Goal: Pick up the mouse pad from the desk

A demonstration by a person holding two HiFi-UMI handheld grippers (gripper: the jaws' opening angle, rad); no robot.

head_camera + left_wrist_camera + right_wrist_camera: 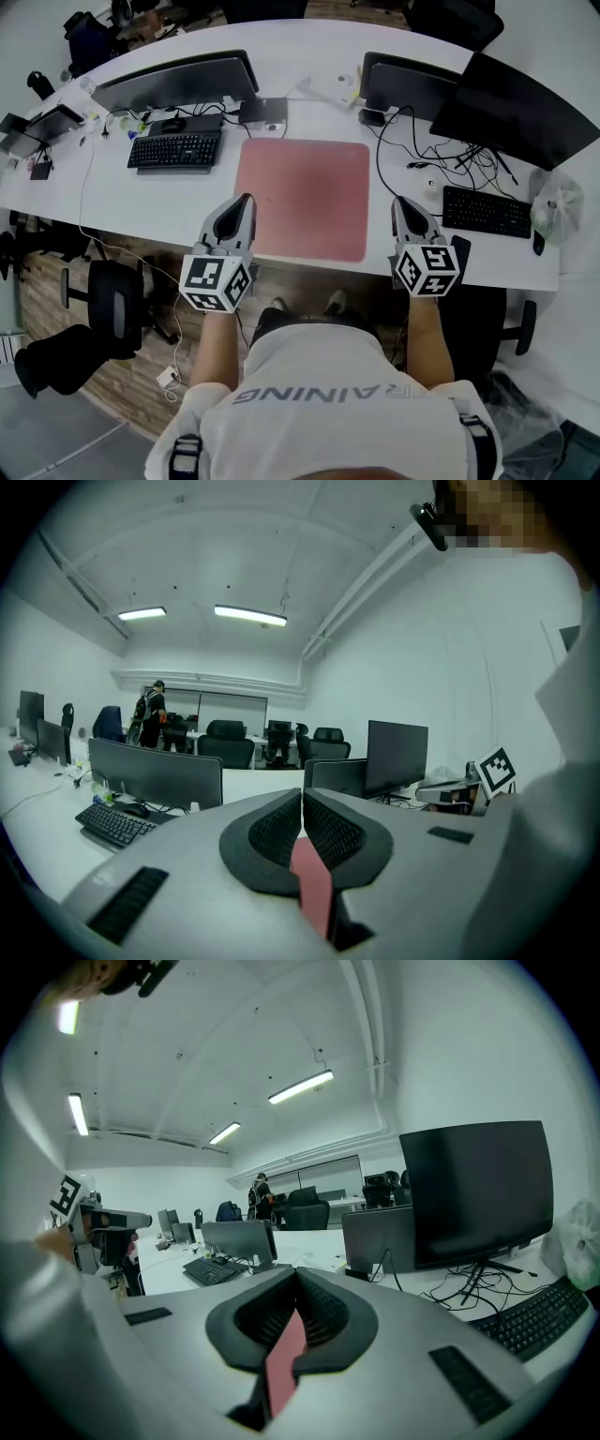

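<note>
The pink mouse pad [303, 197] lies flat on the white desk [141, 206], square to its front edge. My left gripper [247, 199] is shut, its tip over the pad's left edge. My right gripper [397, 201] is shut too and sits just to the right of the pad's right edge. In the left gripper view the closed jaws [302, 803] meet in a line, and a strip of the pad [314, 892] shows below them. The right gripper view is alike: jaws [297, 1283] closed, with a red strip of the pad [281, 1363] beneath.
A black keyboard [176, 150] and mouse [172, 123] lie left of the pad, under a monitor [178, 80]. At the right are another keyboard [487, 211], tangled cables [441, 155] and two monitors [520, 103]. An office chair [103, 300] stands at the lower left.
</note>
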